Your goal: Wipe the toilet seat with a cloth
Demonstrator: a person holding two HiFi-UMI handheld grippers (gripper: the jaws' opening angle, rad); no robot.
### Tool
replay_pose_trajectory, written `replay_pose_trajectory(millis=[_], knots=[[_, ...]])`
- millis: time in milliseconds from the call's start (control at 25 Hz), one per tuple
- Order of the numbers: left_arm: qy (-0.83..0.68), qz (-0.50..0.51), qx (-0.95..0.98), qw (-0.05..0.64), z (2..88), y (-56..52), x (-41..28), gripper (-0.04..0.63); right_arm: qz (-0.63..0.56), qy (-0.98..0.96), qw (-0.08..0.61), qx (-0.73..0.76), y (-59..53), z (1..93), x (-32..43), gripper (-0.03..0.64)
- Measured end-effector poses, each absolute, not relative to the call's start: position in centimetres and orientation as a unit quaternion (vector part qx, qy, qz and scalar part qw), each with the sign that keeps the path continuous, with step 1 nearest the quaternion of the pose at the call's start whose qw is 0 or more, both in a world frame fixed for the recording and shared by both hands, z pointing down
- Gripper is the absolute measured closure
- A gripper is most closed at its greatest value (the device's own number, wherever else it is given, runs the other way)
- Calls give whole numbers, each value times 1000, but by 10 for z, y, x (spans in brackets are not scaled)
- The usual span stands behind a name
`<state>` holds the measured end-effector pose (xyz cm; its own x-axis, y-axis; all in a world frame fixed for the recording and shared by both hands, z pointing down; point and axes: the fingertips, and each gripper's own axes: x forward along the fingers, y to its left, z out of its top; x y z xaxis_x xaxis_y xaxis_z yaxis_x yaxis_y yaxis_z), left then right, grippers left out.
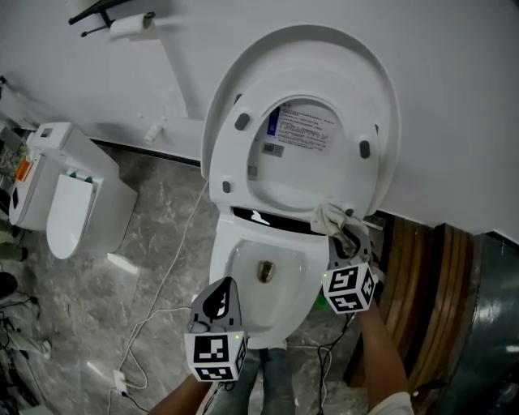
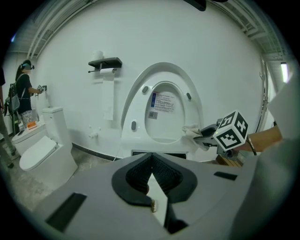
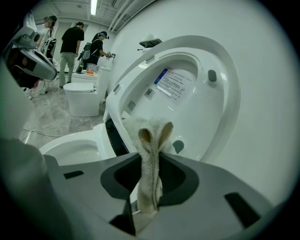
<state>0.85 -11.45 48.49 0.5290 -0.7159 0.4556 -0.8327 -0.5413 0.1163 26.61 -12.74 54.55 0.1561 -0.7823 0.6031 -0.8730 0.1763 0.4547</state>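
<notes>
My right gripper (image 3: 150, 185) pinches the soft, light cloth (image 3: 152, 140) at its fold — floppy, so a bunched grip is best — by the low edge of the lifted toilet seat (image 1: 235, 152); my left gripper (image 2: 152, 185) is closed, empty.

And here's the room: a plain white wall (image 1: 454, 97) runs all along the back, with a black shelf (image 2: 105, 63) fixed to it and a paper roll (image 1: 130, 26) hanging just under. Down below, grey marbled floor (image 1: 73, 308), glossy in patches. Off to the left stands a second toilet (image 1: 69, 215), white, lid down, tank against the wall. Over on the right, brown wooden slats (image 1: 413, 275), and beside them a dark grey curved surface (image 1: 486, 324) at the frame's edge. Up top, a bright strip light (image 3: 94, 6) on the ceiling, and several people (image 3: 72, 40) standing far down the hall
</notes>
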Motion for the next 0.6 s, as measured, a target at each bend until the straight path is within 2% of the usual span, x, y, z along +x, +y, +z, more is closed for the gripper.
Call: replay_pose_trajectory(millis=[600], knots=[[-456,178,853,178,512,-116,1,583,59,-643,384,661,-131,568,260,518]])
